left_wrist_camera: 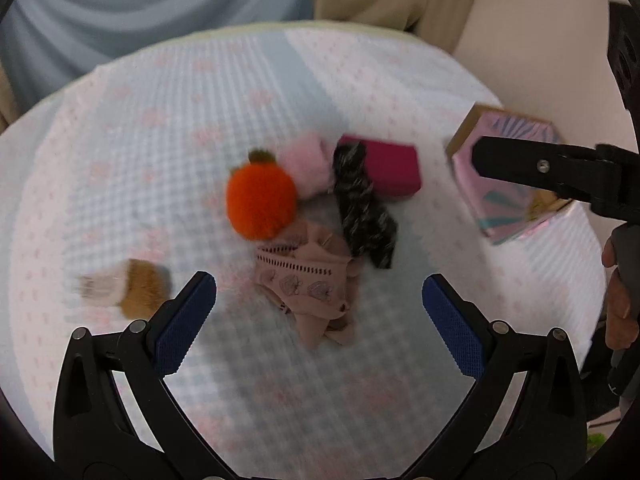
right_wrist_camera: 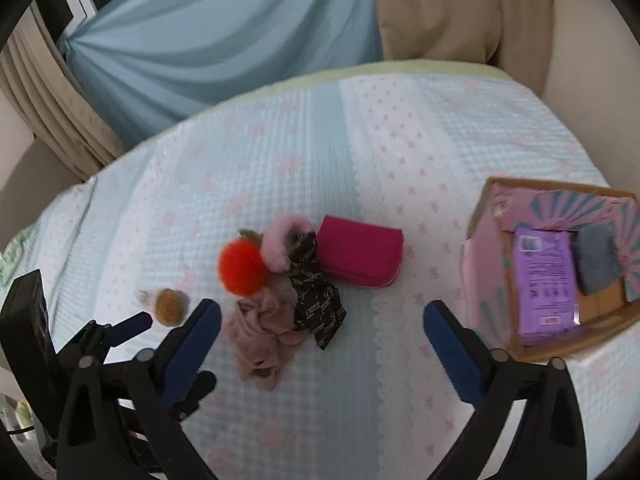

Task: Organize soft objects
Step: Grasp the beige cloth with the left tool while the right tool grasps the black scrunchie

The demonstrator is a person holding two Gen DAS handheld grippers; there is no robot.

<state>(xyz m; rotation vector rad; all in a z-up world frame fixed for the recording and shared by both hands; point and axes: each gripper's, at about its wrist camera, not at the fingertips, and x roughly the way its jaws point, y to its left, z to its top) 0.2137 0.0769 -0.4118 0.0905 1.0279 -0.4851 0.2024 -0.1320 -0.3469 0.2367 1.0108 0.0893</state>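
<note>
A pile of soft things lies mid-bed: an orange plush fruit (left_wrist_camera: 260,202) (right_wrist_camera: 242,266), a pink fluffy piece (left_wrist_camera: 304,164) (right_wrist_camera: 280,246), a black patterned cloth (left_wrist_camera: 362,204) (right_wrist_camera: 316,296), a beige-pink garment (left_wrist_camera: 316,284) (right_wrist_camera: 264,332) and a magenta pouch (left_wrist_camera: 390,166) (right_wrist_camera: 360,250). A small brown and white plush (left_wrist_camera: 128,288) (right_wrist_camera: 170,306) lies to the left. My left gripper (left_wrist_camera: 318,320) is open and empty just before the garment. My right gripper (right_wrist_camera: 322,340) is open and empty above the pile's near side; one of its fingers (left_wrist_camera: 520,164) reaches in front of the box.
A pink patterned cardboard box (left_wrist_camera: 508,176) (right_wrist_camera: 496,216) stands at the right edge of the bed, holding a purple packet (right_wrist_camera: 546,284) and a grey soft item (right_wrist_camera: 598,258). The bedspread (right_wrist_camera: 400,140) is pale blue and white. Blue and beige curtains (right_wrist_camera: 224,40) hang behind.
</note>
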